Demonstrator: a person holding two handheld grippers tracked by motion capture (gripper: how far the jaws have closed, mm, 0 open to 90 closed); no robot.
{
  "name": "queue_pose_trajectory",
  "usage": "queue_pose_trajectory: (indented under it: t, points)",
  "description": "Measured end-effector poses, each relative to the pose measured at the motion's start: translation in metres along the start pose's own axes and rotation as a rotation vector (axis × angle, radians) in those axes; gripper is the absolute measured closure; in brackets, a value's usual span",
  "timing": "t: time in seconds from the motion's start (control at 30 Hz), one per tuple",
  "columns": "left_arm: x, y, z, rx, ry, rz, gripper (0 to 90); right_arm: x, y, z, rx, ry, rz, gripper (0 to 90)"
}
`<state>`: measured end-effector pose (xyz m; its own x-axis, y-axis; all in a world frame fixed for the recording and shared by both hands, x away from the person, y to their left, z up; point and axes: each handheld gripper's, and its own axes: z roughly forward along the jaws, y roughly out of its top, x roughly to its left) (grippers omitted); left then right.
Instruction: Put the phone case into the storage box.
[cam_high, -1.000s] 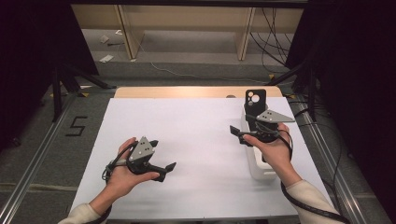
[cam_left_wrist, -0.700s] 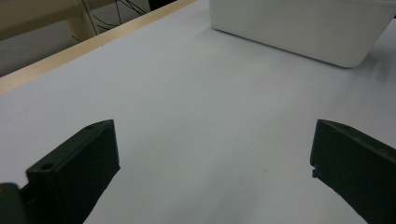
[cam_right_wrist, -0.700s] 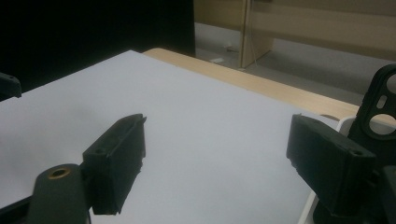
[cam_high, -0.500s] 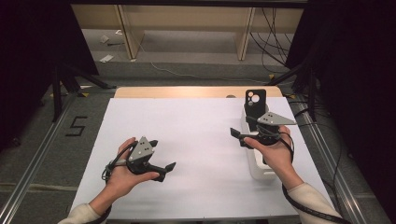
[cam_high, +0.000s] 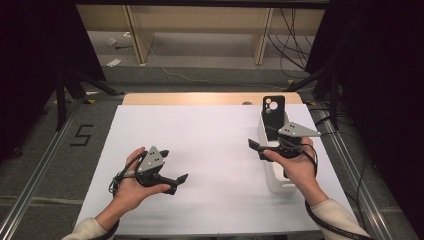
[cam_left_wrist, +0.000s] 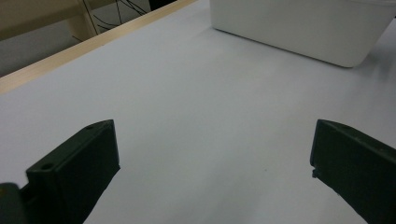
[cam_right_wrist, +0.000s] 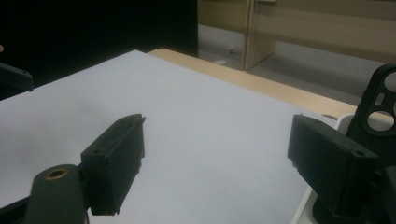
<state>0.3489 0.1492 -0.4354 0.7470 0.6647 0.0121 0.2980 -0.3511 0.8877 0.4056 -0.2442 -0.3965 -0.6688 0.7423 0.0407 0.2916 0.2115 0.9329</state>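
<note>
a: right gripper (cam_high: 261, 149), first item. jaws stand well apart in the right gripper view, nothing between the pads, bare white table cover (cam_high: 210, 145) beneath them.

b: pose of the right hand (cam_high: 295, 167)?

a: it comes in from the lower right of the high view, palm wrapped around the gripper body, jaws pointing toward the table's middle, grey plate on top. the hand sits over the near part of the white bin (cam_high: 274, 177).

b: and the left gripper (cam_high: 176, 181)?

a: jaws wide, holding nothing; the left gripper view shows only table cover between them. the left hand (cam_high: 131, 186) cradles it from below near the front edge, jaws aimed right, toward the bin (cam_left_wrist: 299, 28).

b: change against the earlier frames?

a: very little. the right gripper has edged slightly toward the front of the table along the bin; the left hand is unchanged. the right jaws kept the same spread.

b: the phone case?

a: black phone case (cam_high: 273, 116) stands upright in the far end of the white bin, camera cut-outs at the top. it is just beyond the right gripper, not touched. in the right gripper view the case (cam_right_wrist: 380, 112) rises directly behind the right-hand jaw. it is well apart from the left gripper.
</note>
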Motion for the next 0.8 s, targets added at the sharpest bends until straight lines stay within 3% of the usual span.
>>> queue_pose_trajectory:
  t: [0.8]
  points:
    - [0.0004, 0.0003, -0.0008, -0.002, 0.0, -0.001, 1.0, 0.0003, -0.004, -0.01, -0.008, 0.004, -0.004, 19.5]
